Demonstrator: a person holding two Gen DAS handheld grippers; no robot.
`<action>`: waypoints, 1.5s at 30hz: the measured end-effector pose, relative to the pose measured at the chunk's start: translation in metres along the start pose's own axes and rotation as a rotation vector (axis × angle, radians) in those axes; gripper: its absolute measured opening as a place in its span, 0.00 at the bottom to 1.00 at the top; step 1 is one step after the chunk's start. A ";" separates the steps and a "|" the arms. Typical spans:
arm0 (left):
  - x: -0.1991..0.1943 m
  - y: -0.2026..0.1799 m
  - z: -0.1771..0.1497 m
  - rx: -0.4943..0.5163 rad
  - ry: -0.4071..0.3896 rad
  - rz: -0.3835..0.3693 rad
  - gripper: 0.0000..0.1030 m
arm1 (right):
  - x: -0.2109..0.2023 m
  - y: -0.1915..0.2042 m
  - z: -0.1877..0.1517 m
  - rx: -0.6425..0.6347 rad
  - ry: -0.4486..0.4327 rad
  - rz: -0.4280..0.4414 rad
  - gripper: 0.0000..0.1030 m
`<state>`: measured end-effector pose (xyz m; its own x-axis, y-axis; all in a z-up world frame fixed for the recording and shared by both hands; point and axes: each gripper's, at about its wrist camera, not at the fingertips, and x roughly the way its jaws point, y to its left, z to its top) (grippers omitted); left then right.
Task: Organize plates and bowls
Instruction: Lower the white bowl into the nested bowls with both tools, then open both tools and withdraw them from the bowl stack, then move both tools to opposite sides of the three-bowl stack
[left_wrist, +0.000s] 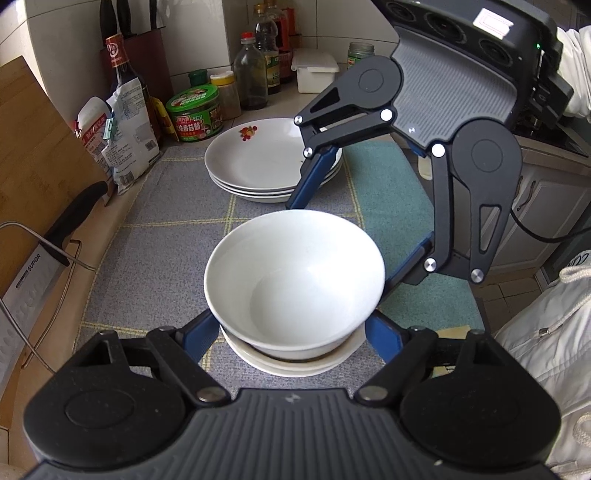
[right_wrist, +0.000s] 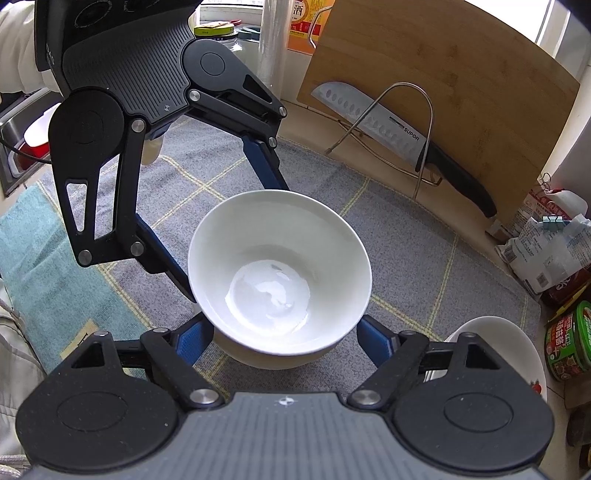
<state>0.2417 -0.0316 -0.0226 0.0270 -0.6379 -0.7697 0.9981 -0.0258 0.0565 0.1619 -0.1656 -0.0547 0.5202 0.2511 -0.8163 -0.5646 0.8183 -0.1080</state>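
Left wrist view. A white bowl (left_wrist: 294, 282) sits nested on top of other white bowls (left_wrist: 291, 360), only their rims showing beneath it, on a grey checked mat (left_wrist: 155, 236) spread over the desk (left_wrist: 110, 221). The left hand-held gripper (left_wrist: 293, 334) straddles the lower part of the stack, one blue finger (left_wrist: 201, 338) on each side; the jaws stand released, and whether the pads touch the china cannot be told. The right hand-held gripper (left_wrist: 345, 232) comes in from the upper right, its fingers spread on either side of the top bowl, the near one passing behind the rim. Beyond, a stack of white plates (left_wrist: 266, 162) with a red flower mark stands near jars and bottles (left_wrist: 255, 74). A cutting board (left_wrist: 33, 147) and a cleaver (left_wrist: 40, 266) in a wire rack stand at the left.

Right wrist view. The same bowl (right_wrist: 279, 271) fills the centre, upright and empty. The right hand-held gripper (right_wrist: 284, 338) has its blue fingers (right_wrist: 194, 341) set wide to either side of the bowl's base, released. The left hand-held gripper (right_wrist: 225, 221) reaches in from the upper left, its fingers flanking the bowl. The plates (right_wrist: 517, 332) show at the lower right edge.
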 end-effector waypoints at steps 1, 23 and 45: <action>-0.002 -0.001 -0.001 0.008 -0.007 0.008 0.87 | -0.002 0.000 0.000 -0.001 -0.013 -0.004 0.96; -0.034 -0.017 -0.013 -0.177 -0.163 0.153 0.96 | -0.017 0.011 -0.015 0.113 -0.072 -0.056 1.00; 0.008 -0.041 -0.074 -0.405 -0.120 0.266 0.97 | 0.017 0.023 -0.048 0.315 -0.007 -0.144 1.00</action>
<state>0.2047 0.0210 -0.0779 0.3012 -0.6660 -0.6825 0.8995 0.4361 -0.0286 0.1270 -0.1671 -0.0988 0.5853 0.1242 -0.8013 -0.2601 0.9647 -0.0404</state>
